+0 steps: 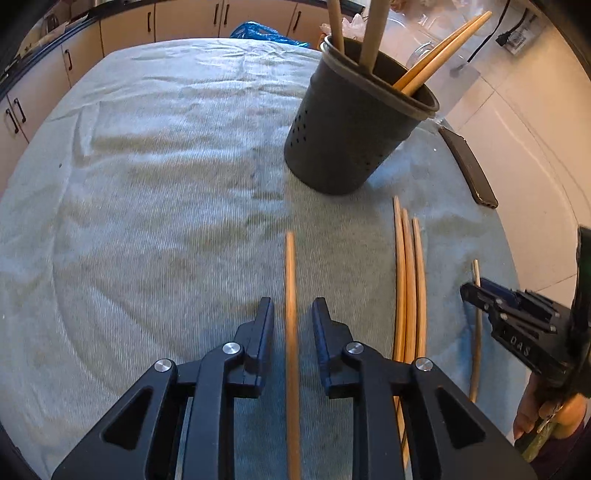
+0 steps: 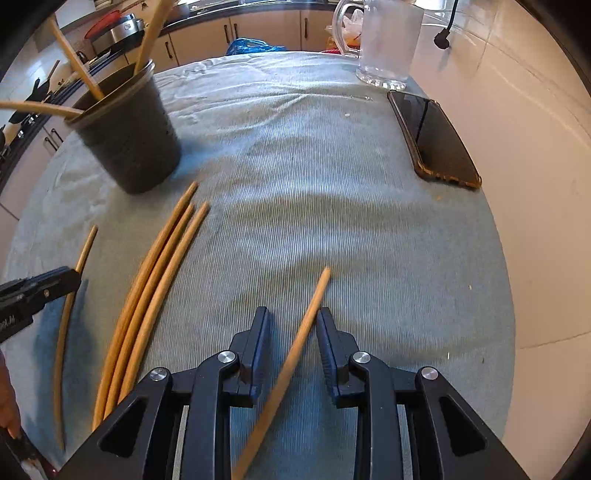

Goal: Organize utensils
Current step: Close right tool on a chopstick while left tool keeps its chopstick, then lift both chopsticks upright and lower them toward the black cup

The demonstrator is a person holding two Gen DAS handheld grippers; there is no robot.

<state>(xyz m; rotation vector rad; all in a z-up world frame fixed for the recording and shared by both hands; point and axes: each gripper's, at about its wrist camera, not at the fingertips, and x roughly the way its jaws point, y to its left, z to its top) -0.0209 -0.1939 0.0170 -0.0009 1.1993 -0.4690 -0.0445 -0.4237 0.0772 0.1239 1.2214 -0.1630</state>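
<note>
Several wooden chopsticks lie on a grey-blue cloth (image 1: 147,184). My left gripper (image 1: 293,306) is open, its fingers either side of one chopstick (image 1: 291,314). My right gripper (image 2: 293,315) is open around another chopstick (image 2: 306,321), which touches the right finger. Three chopsticks (image 1: 409,280) lie together between the grippers; they also show in the right wrist view (image 2: 155,284). A dark perforated holder (image 1: 351,129) stands upright beyond them with several chopsticks in it; it shows in the right wrist view (image 2: 129,133) too. The right gripper shows in the left wrist view (image 1: 469,291).
A black phone (image 2: 432,140) lies at the cloth's right edge, also in the left wrist view (image 1: 469,166). A glass mug (image 2: 388,44) stands at the far right. A blue plastic bag (image 2: 251,46) lies beyond the cloth. Kitchen cabinets (image 1: 125,33) run behind.
</note>
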